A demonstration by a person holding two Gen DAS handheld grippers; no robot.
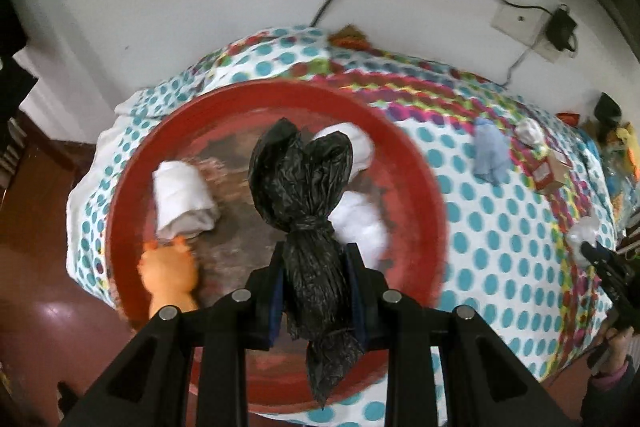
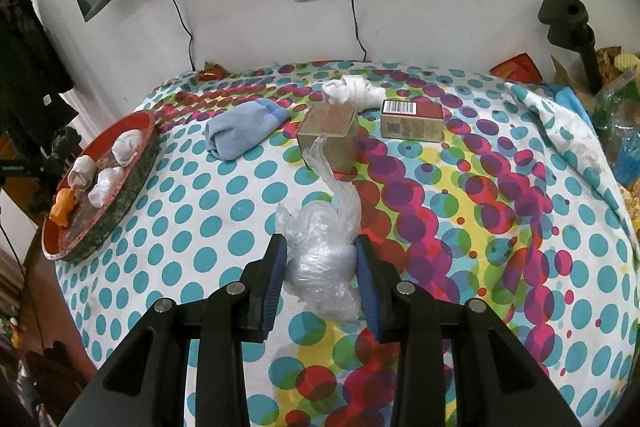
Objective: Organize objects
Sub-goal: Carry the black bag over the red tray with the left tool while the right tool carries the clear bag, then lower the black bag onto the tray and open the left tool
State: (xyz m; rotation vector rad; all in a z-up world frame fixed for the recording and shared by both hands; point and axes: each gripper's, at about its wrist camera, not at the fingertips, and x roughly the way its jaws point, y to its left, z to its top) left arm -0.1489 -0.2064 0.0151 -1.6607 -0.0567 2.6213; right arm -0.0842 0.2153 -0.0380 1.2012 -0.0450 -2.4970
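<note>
The left hand-held gripper [image 1: 316, 291] clamps the knotted black bag [image 1: 304, 195] below its knot, the right hand-held gripper [image 2: 322, 267] pinches the clear plastic bag [image 2: 320, 247]; both look light, soft and slippery.

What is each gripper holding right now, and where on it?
Left gripper pinches the knotted black plastic bag just below its knot. Right gripper clamps the crumpled clear plastic bag across its bunched body.
</note>
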